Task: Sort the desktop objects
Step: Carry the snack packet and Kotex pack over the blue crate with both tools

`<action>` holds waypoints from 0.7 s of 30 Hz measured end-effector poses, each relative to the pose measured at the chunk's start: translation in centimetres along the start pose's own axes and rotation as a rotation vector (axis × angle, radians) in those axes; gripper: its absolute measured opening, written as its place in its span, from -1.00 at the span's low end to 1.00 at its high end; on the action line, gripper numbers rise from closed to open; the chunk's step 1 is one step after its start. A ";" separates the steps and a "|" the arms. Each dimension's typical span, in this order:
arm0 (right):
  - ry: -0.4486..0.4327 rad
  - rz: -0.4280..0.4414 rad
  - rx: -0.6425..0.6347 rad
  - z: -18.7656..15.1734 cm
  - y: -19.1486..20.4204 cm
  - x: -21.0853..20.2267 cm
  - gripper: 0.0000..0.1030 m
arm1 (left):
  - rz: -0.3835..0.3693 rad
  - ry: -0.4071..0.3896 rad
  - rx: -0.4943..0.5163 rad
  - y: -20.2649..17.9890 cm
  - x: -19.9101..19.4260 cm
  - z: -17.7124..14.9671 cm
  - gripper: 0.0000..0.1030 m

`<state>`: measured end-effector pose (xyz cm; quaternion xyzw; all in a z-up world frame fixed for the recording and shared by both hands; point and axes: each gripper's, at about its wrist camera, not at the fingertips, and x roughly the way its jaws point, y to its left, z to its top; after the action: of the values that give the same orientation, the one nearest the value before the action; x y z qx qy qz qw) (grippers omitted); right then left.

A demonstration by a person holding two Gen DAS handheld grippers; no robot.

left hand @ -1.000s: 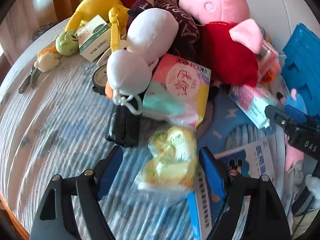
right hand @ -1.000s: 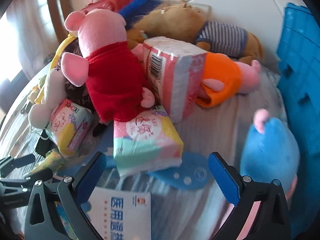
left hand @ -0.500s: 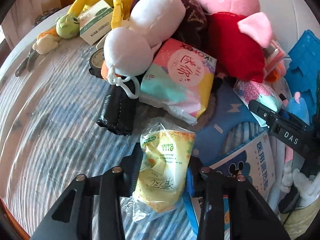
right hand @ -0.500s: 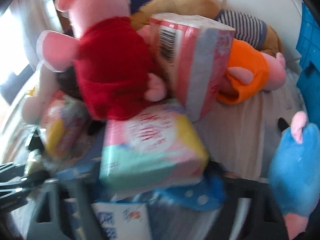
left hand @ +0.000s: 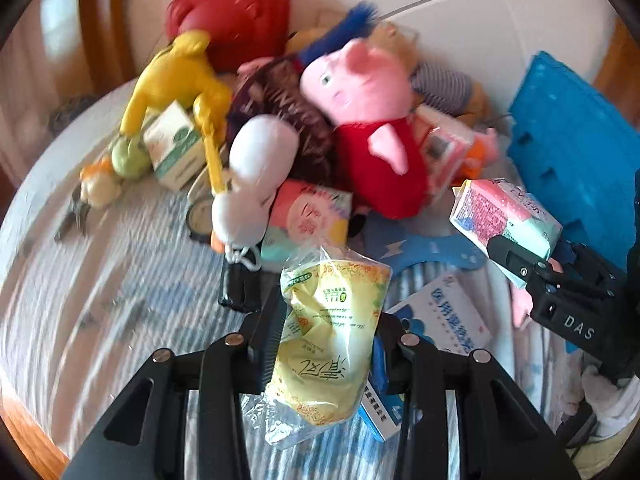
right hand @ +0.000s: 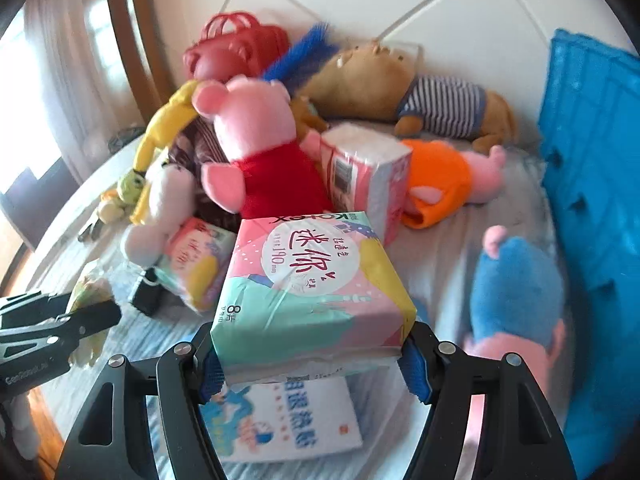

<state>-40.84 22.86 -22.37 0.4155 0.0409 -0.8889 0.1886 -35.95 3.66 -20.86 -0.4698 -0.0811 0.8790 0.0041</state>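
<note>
My left gripper (left hand: 326, 342) is shut on a yellow tissue packet (left hand: 330, 332) in clear wrap and holds it above the striped cloth. My right gripper (right hand: 310, 362) is shut on a pink and teal Kotex pack (right hand: 312, 288), lifted off the table; that pack also shows at the right of the left wrist view (left hand: 506, 210). A second Kotex pack (left hand: 308, 216) lies by the white plush (left hand: 256, 168). The left gripper shows at the lower left of the right wrist view (right hand: 60, 328).
A pile of plush toys sits behind: a pink pig in red (right hand: 256, 148), a brown bear (right hand: 400, 92), a yellow toy (left hand: 176, 76), a blue plush (right hand: 516, 288). A blue crate (right hand: 592, 200) stands at the right. A white and blue box (right hand: 288, 420) lies below my right gripper. A red bag (left hand: 236, 20) is at the back.
Both grippers have shut: the left on the yellow tissue packet, the right on the Kotex pack. Both have lifted their loads and drawn back from the pile.
</note>
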 end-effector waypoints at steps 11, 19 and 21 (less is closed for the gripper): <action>-0.145 -0.144 0.116 -0.8 3.0 -9.3 0.35 | -0.136 -0.104 0.205 -1.6 -6.3 0.9 -0.29; -0.261 -0.257 0.158 -1.3 2.3 -17.0 0.35 | -0.250 -0.192 0.301 -6.9 -10.3 1.8 -0.29; -0.299 -0.286 0.160 -1.2 1.3 -19.1 0.35 | -0.276 -0.219 0.324 -9.1 -11.1 2.2 -0.29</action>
<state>-28.39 27.66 -8.65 0.2825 0.0003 -0.9588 0.0311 -32.15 11.46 -9.18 -0.3495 -0.0024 0.9173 0.1907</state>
